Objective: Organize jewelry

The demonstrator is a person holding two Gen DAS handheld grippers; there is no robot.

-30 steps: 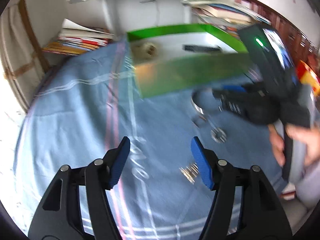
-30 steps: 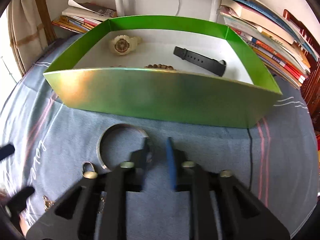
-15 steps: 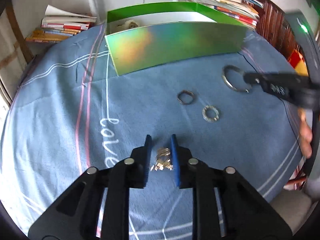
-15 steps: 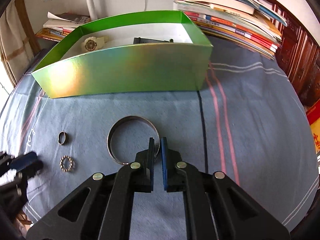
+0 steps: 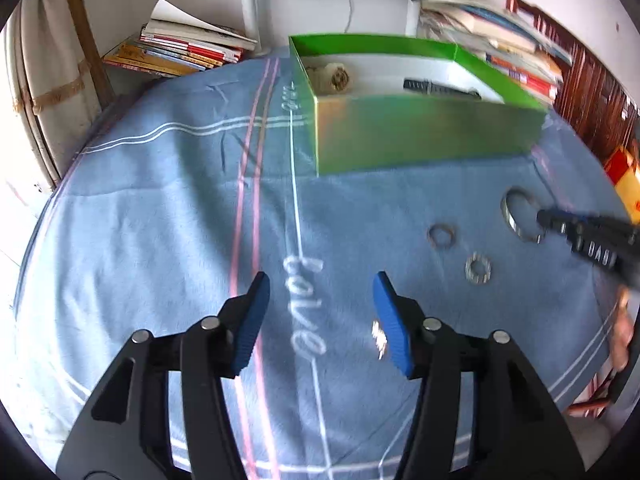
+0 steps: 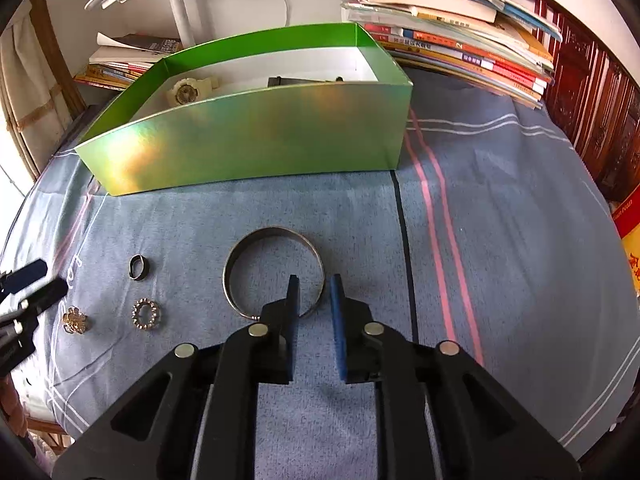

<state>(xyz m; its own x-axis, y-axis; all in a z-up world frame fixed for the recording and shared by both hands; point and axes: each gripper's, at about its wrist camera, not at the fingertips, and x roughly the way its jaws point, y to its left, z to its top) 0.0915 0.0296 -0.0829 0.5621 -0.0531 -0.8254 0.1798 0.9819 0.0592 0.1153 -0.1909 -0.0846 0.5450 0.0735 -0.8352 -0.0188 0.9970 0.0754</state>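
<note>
A green box (image 6: pixel 256 136) (image 5: pixel 424 136) stands at the back of the blue cloth, holding a cream watch (image 6: pixel 186 92) and a black strap (image 5: pixel 440 89). A silver bangle (image 6: pixel 273 272) (image 5: pixel 520 216) lies on the cloth. My right gripper (image 6: pixel 314 308) is open, its fingers straddling the bangle's near rim. Left of the bangle lie a dark ring (image 6: pixel 138 267), a beaded ring (image 6: pixel 146 314) and a gold flower brooch (image 6: pixel 75 320). My left gripper (image 5: pixel 320 316) is open and empty above the cloth; the brooch (image 5: pixel 378 338) lies by its right finger.
Stacks of books (image 6: pixel 460 52) lie behind and right of the box, more books (image 5: pixel 180 50) at the back left. A white pole (image 5: pixel 250 4) rises behind the table. The cloth (image 6: pixel 500 240) drops off at the table's round edge.
My left gripper has opened, let go of the brooch and swung left. My right gripper has opened slightly around the bangle's rim.
</note>
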